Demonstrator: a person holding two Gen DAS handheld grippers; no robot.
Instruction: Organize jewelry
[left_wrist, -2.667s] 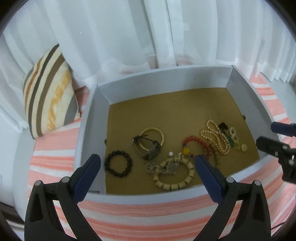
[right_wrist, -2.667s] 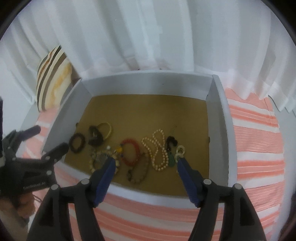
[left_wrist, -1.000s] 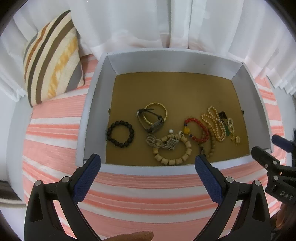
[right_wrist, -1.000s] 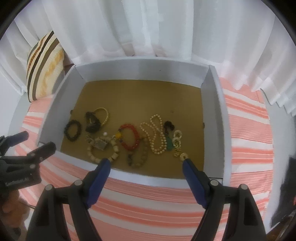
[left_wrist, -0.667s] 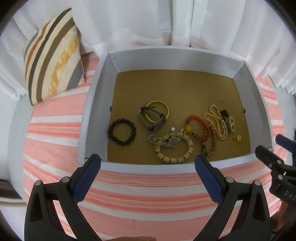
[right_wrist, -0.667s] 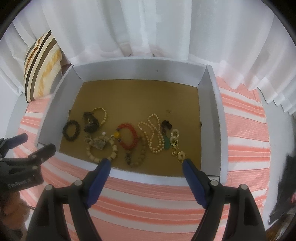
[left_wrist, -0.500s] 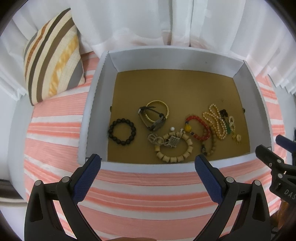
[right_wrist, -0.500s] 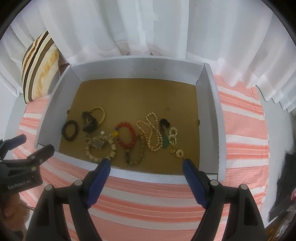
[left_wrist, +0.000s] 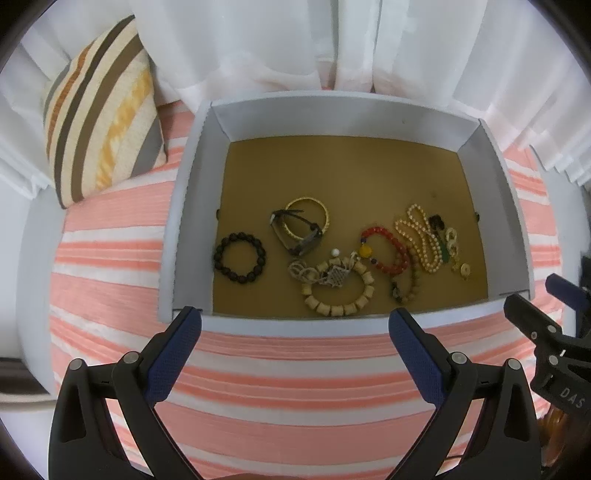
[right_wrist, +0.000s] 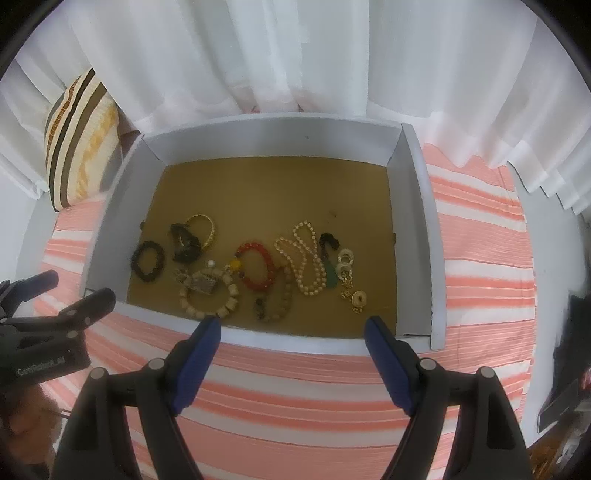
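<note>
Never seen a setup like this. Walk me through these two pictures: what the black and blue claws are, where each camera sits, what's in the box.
No robot here: a person holds a two-finger gripper in each hand, each carrying a fisheye camera that looks along its fingers. One picture comes from the left gripper, the other from the right gripper. Both are open and hold nothing. Ahead, on a striped cloth, a shallow box holds jewelry: a dark bead bracelet, a red bead bracelet, a pearl necklace. A striped pillow lies at the left.

Home: striped cushion (left_wrist: 99, 110), curtains (left_wrist: 280, 44)
</note>
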